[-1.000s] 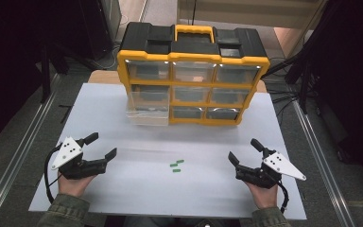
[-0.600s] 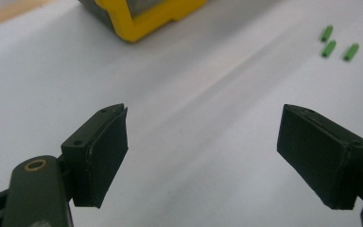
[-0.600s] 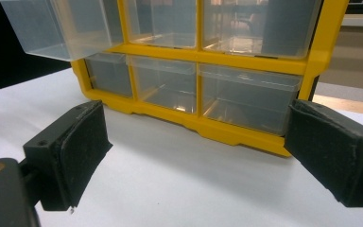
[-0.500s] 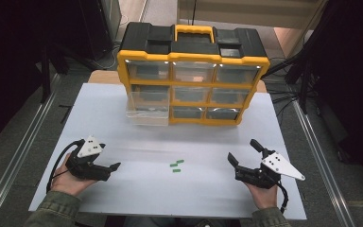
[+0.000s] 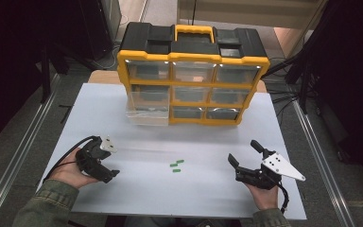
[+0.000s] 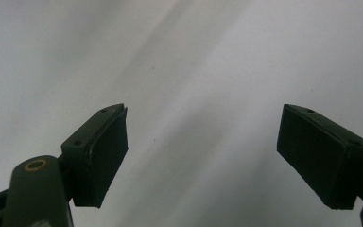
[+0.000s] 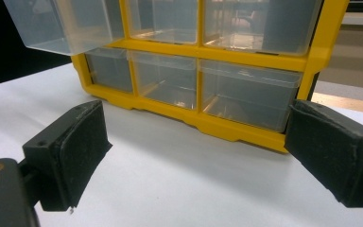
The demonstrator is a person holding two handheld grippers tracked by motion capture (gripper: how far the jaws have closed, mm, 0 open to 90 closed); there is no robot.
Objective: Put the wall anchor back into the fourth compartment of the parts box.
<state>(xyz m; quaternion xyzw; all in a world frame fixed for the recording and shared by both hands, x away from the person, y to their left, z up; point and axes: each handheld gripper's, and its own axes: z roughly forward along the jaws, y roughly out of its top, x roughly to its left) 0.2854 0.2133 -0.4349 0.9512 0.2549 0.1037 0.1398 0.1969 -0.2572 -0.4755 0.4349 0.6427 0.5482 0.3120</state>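
High view: a white table [image 5: 123,109] carries a yellow-and-black drawer cabinet [image 5: 192,75] at its far edge, three columns of clear drawers facing the person. One clear drawer [image 5: 147,115], in the left column, stands pulled out beyond the cabinet's front. Near the middle of the table lie three small green pieces [image 5: 177,164], close together, between the two grippers and apart from both. The left gripper [image 5: 105,166] is held low at the near left of the table, tipped downward toward the surface; its cable loops out to the left of the hand. The right gripper [image 5: 246,156] is held at the near right, its jaws pointing toward the cabinet, with its grey three-cornered plate on top.

Left gripper view: the jaws stand wide apart with nothing between them; bare white tabletop lies beyond the left gripper [image 6: 203,137].

Right gripper view: the jaws of the right gripper [image 7: 196,142] are likewise spread and hold nothing. Beyond them stands the lower part of the cabinet [image 7: 227,127], and the pulled-out drawer [image 7: 61,23] projects at upper left.
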